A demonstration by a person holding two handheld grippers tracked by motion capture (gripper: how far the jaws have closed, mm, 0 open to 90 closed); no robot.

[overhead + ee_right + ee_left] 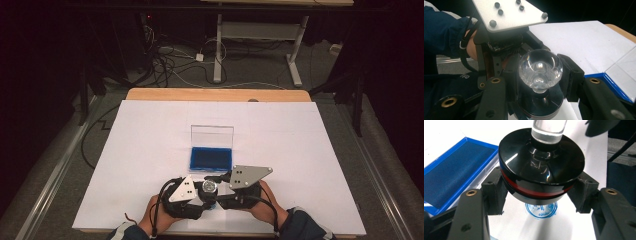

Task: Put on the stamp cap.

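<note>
Both grippers on one stamp, near table edge.
White sheet covers table; blue ink pad w/ clear lid up sits mid-sheet, just beyond the grippers. Left gripper pinches stamp's black base, held just above a round blue print on the paper. Right gripper clamps stamp's clear knob from the other side.
</note>
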